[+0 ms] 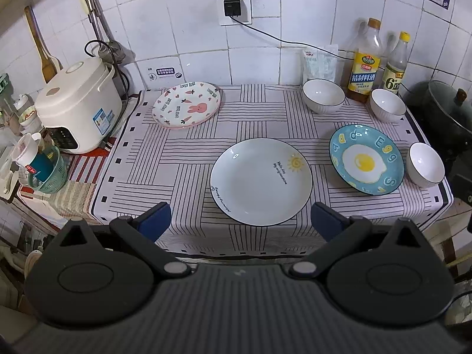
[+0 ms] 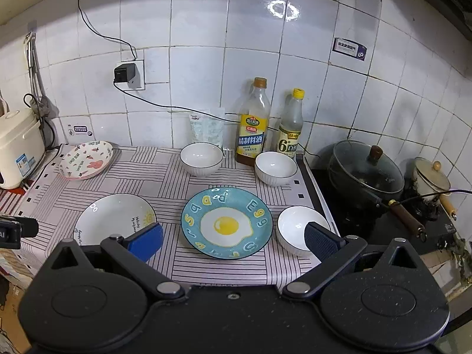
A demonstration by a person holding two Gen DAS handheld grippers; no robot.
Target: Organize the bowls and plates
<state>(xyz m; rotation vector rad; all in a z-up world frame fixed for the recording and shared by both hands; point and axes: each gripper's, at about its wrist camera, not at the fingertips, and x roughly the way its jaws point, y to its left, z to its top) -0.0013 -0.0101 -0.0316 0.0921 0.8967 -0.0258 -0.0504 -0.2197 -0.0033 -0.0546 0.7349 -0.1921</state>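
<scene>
striped tablecloth covers the counter, w/ all the dishes on it. white rice cooker sits off its left edge, dark lidded pan on the stove to the right. white sun plate lies near the front edge, centre; blue egg plate just right of it, apart; pink bunny plate at back left, tilted up, looks like it rests on another plate. two bottles at the back wall: yellow-label bottle & clear bottle. three white bowls: back bowl in front of a plastic bag, right-back bowl by the bottles, front bowl just beside the egg plate. left gripper hovers wide open over the sun plate's near rim, holding nothing. right gripper also spread wide & empty, low over the egg plate.
</scene>
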